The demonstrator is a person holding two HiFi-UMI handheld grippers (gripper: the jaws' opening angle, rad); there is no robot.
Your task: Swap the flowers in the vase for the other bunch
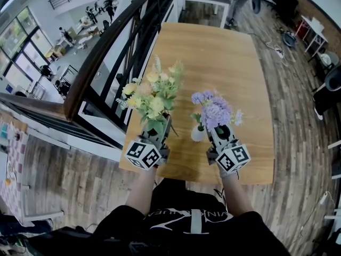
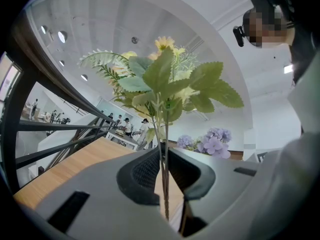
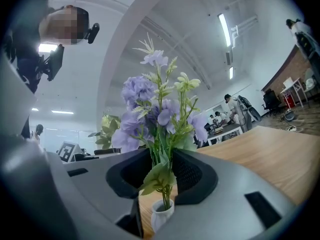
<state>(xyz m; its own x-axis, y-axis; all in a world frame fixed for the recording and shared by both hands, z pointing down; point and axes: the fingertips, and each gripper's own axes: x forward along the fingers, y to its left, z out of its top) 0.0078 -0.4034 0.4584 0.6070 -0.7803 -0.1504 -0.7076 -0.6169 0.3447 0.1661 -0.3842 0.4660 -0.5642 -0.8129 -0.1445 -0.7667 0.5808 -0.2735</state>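
Vase [image 1: 197, 134] sits on the counter [image 1: 229, 52] near the front edge, with the purple bunch [image 1: 214, 111] stems down its neck. Right gripper [image 1: 218, 129] jaws are clamped on those stems just above the rim. Left gripper [image 1: 161, 122] jaws are clamped on the yellow bunch [image 1: 152, 96] stems, held clear alongside. Suggest pulling purple straight up along the stems. The vase looks light and nothing pins it, so a tilted pull could drag or tip it. Hold yellow upright, off left, until the neck is free.

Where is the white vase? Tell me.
Head view: the white vase stands on the wooden table near its front edge, just left of the right gripper, with the stems of the purple flowers in its mouth.
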